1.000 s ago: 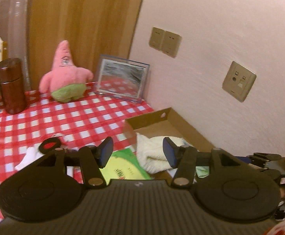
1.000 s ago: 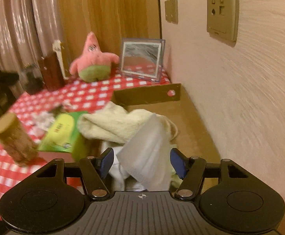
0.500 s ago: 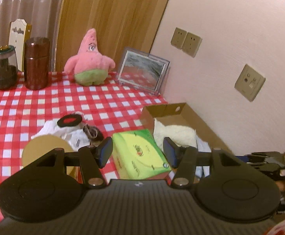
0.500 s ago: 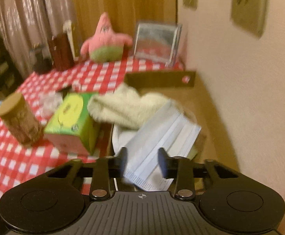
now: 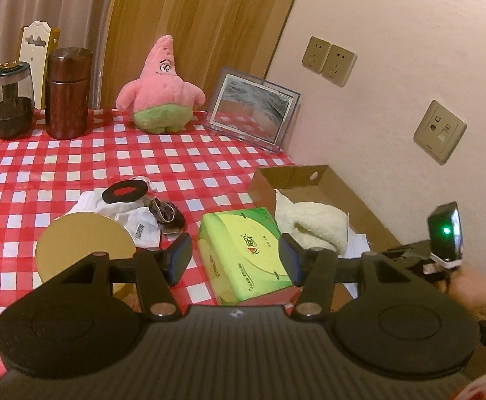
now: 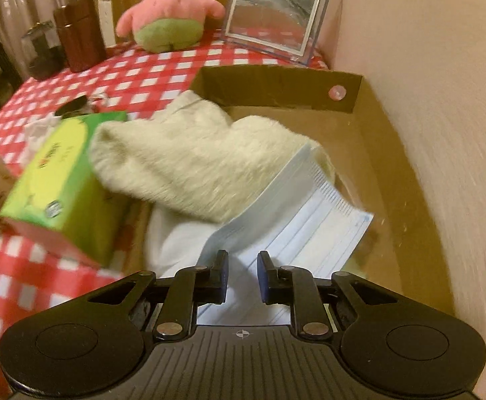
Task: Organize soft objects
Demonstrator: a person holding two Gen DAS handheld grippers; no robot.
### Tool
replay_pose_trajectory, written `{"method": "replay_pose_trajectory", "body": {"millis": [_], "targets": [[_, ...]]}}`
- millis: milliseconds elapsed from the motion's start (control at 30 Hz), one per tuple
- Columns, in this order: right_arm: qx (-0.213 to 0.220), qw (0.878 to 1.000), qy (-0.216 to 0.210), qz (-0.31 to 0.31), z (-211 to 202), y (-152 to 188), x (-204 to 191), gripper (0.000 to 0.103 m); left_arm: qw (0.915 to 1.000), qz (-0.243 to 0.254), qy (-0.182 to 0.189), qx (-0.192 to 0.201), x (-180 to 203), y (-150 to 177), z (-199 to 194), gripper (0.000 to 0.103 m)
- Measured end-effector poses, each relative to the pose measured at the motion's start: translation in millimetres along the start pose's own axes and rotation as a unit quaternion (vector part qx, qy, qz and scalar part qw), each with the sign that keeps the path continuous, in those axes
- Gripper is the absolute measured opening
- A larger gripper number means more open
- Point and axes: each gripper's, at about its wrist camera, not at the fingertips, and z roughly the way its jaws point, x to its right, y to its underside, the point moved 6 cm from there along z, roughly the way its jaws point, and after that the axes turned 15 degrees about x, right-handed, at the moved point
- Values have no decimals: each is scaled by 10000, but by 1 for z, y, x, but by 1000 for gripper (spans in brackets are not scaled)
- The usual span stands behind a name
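1. The right gripper (image 6: 241, 278) points down into the cardboard box (image 6: 406, 180) by the wall. Its jaws are closing, with a narrow gap left, and the near end of a pale blue face mask (image 6: 296, 220) lies between them. I cannot tell if the pads already press on it.
2. The mask lies tilted in the box. Its far edge is tucked against a cream fluffy cloth (image 6: 192, 166), which hangs over the left wall of the box.
3. Under the mask and cloth there is something white (image 6: 176, 243); I cannot tell what it is.
4. The left gripper (image 5: 236, 258) hovers over the table with its jaws about half open and nothing between them. Beyond its fingers stands a green tissue pack (image 5: 246, 253), just beside the box on the left.
5. Left of the pack, on the red checkered tablecloth (image 5: 76, 163), lie a crumpled white cloth (image 5: 122, 213) and a small dark item (image 5: 167, 215), near a round tan lid (image 5: 82, 243).
6. At the far edge sit a pink star plush (image 5: 162, 90), a picture frame (image 5: 254, 110), a brown canister (image 5: 67, 93) and a glass jar (image 5: 9, 100).
7. A hand (image 5: 473, 293) shows at the right.
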Motion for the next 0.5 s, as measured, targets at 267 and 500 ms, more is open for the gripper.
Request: {"method": "replay_pose_trajectory", "body": {"millis": [267, 500], "targets": [[140, 9989, 435, -82, 35, -12, 27, 18, 9999, -31, 160, 37, 3, -3, 7, 55], [338, 9978, 518, -219, 20, -31, 28, 19, 9998, -25, 190, 61, 4, -5, 10, 56]]}}
